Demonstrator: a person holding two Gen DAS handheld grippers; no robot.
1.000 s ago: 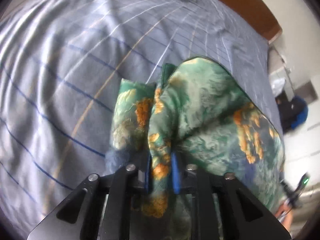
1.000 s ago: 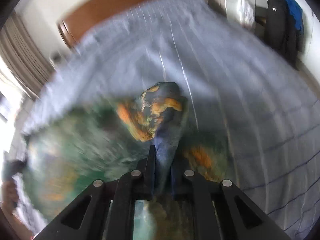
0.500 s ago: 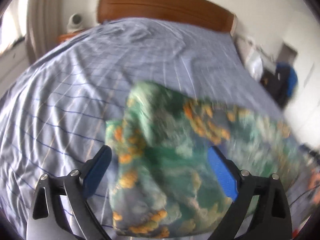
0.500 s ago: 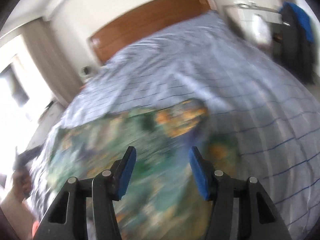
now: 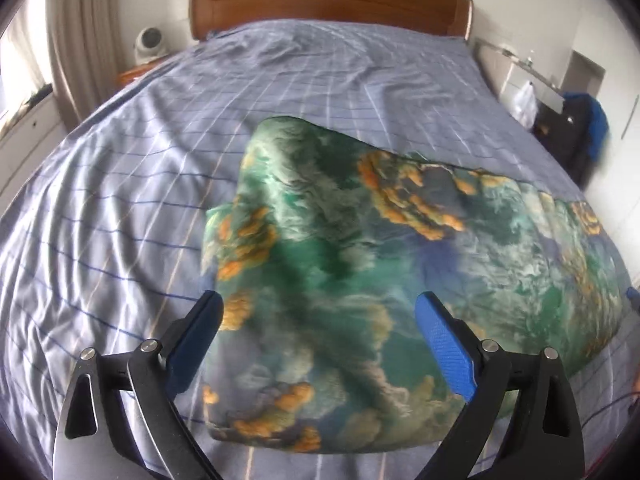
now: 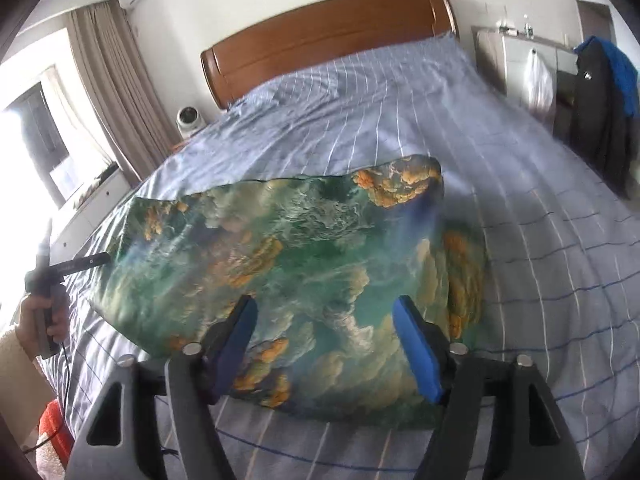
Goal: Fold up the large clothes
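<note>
A large green garment with orange and blue cloud-like print point(image 5: 360, 264) lies folded in a rough rectangle on the bed; it fills the middle of the right wrist view point(image 6: 288, 264). My left gripper point(image 5: 320, 328) hovers above its near left end, open wide, nothing between its blue pads. My right gripper point(image 6: 324, 332) hangs over the garment's near right part. Its jaws are opening and the pads touch no cloth. The left gripper's handle and the hand holding it point(image 6: 40, 312) show at the left edge of the right wrist view.
The bed wears a blue-grey checked sheet point(image 5: 120, 200) and has a brown wooden headboard point(image 5: 328, 0). A nightstand with a small white device point(image 6: 190, 118) stands by the curtains. Dark and blue clothing hangs at the right point(image 6: 604, 112), next to a white plastic bag point(image 6: 538, 80).
Both grippers let go of the garment, opened and pulled back and up from it. The garment dropped flat onto the bed, and both views now take in the whole bed.
</note>
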